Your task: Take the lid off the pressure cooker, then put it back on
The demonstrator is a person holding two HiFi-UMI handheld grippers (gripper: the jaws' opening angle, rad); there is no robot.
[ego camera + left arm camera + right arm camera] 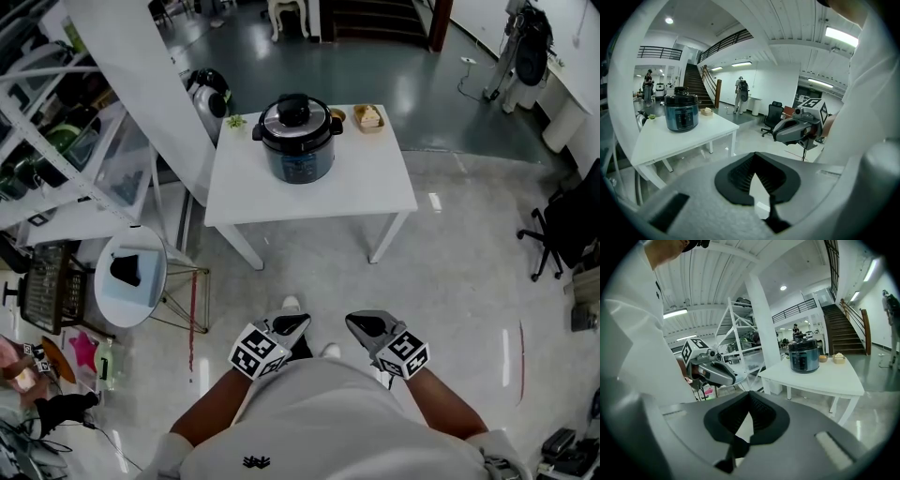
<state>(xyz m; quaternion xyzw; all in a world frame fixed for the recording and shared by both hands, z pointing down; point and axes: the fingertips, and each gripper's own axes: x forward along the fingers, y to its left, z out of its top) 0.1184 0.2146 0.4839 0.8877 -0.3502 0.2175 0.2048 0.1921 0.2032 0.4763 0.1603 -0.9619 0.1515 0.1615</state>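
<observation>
Holding my left gripper point(298, 324) and right gripper point(357, 323) low, jaws pressed together with nothing between them; pressure cooker point(298, 150) is sitting at 12 o'clock on the white table point(375, 187), lid point(293, 116) on, well apart.

pressure cooker point(300, 157): glossy metal body; lid point(293, 117): glossy, smooth | table point(375, 187): smooth matt white | floor point(459, 272): polished, reflective

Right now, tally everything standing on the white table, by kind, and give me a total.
Pressure cooker: 1
Small green plant: 1
Small round bowl: 1
Square tan container: 1
Total: 4
</observation>
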